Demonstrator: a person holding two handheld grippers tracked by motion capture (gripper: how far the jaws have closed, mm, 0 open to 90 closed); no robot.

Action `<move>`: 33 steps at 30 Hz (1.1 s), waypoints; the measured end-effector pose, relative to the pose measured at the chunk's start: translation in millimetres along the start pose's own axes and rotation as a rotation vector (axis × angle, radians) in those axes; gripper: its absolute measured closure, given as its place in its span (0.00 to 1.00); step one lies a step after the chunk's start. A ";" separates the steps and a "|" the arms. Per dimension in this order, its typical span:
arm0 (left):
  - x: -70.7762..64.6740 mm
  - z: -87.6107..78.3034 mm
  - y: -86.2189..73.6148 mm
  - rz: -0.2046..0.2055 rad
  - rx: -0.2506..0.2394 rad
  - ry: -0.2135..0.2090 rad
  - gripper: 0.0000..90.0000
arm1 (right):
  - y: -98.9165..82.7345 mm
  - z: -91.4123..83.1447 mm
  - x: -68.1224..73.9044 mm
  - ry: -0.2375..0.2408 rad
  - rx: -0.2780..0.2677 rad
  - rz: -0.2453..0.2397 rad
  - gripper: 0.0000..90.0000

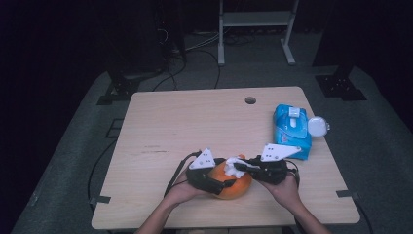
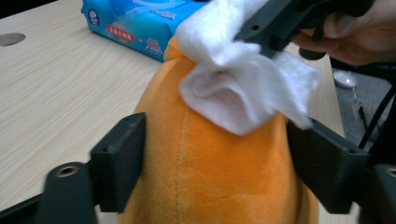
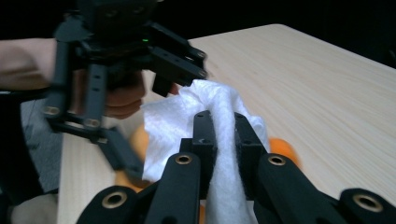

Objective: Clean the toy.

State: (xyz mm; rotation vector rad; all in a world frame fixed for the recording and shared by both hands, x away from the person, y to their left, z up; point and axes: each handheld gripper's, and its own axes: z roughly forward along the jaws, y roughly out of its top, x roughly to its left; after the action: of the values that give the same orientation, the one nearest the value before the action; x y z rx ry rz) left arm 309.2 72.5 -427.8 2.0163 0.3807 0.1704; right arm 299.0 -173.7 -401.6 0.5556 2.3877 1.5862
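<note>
An orange plush toy (image 1: 234,186) lies near the table's front edge. In the left gripper view its orange body (image 2: 210,177) sits between my black jaws, whose pads touch both its sides. My left gripper (image 1: 218,183) is shut on the toy from the left. From the right, my right gripper (image 1: 242,167) is shut on a crumpled white wipe (image 1: 232,164) and holds it against the top of the toy. In the right gripper view the wipe (image 3: 173,119) is pinched between the two jaw tips, and orange shows beneath it.
A blue pack of wet wipes (image 1: 292,130) lies at the right of the wooden table (image 1: 195,122), with a small white object (image 1: 317,126) at its right side. A round cable hole (image 1: 250,100) is near the far edge. Metal frame legs stand beyond the table.
</note>
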 end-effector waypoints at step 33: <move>14.5 -10.6 -8.4 -0.066 -0.013 0.009 0.33 | -10.4 -2.9 -7.1 0.018 -0.008 0.056 0.91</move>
State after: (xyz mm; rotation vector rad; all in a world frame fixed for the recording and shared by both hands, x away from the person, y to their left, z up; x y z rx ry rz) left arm 318.2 89.9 -431.1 1.9884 0.4495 0.1403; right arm 302.3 -182.7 -410.2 0.6143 2.3982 1.6299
